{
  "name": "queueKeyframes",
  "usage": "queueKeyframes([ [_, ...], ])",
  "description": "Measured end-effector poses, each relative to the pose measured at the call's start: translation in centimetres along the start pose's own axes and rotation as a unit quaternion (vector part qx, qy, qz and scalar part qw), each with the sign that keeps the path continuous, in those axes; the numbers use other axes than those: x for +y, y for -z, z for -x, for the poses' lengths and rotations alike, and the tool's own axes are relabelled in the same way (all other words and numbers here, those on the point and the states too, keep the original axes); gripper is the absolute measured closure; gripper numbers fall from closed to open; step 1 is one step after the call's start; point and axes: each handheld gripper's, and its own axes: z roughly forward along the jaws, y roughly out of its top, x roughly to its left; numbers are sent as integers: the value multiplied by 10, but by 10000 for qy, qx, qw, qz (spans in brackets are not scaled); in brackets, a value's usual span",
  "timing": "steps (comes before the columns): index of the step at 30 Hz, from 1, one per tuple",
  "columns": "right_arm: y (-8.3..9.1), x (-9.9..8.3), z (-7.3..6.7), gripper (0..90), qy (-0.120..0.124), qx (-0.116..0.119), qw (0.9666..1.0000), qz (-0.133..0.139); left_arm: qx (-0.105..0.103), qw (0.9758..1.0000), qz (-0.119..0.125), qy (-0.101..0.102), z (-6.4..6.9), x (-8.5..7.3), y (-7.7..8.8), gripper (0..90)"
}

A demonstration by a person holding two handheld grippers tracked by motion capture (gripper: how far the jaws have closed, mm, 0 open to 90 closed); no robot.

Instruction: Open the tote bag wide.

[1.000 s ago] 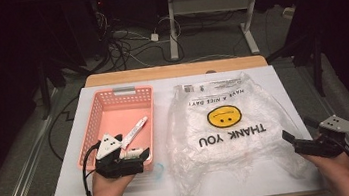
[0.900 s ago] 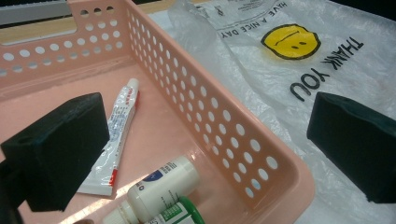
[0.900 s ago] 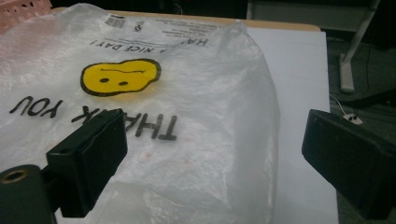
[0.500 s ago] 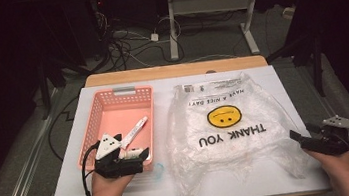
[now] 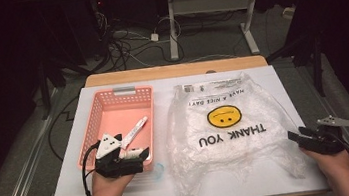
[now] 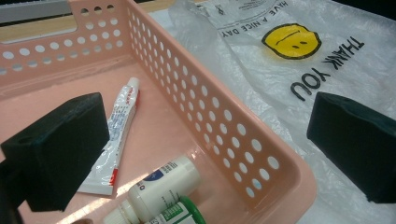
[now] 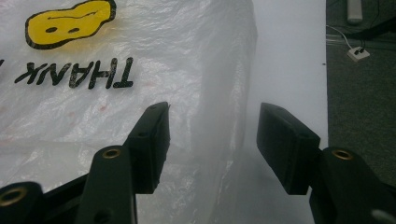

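Right gripper [image 7: 212, 140] jaws half apart, closing around plastic bag [image 7: 140, 93] edge, left gripper [image 6: 201, 140] jaws wide, holding nothing

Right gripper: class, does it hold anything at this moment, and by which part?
Nothing yet. The right gripper has just been closing, jaws either side of the plastic bag's raised edge fold, pads not pressing it.

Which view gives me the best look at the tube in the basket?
The left gripper view: the tube lies close and unobstructed on the floor of the basket, its cap pointing away and its print visible. The high view shows the tube small, partly behind the left gripper. The right gripper view looks at the bag instead.
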Motion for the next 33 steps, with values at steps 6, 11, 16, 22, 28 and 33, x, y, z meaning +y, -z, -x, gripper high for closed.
queueKeyframes([
  [6,-1,0,1,551,6,45,10000,-58,10,10000,-1,-4,0,0,0,0],
  [11,-2,-1,-1,679,67,86,9998,-145,5,10000,2,-8,0,0,0,0],
  [16,-2,-2,-3,773,182,88,9996,-196,0,10000,-19,-18,1,0,0,0],
  [22,1,-4,-5,886,307,110,9993,-172,1,10000,-6,-22,2,0,0,0],
  [28,8,-7,-9,900,364,152,9991,-136,11,10000,-3,-23,1,0,1,0],
  [33,14,-9,-15,900,383,196,9990,-102,15,10000,16,14,0,-1,3,0],
])
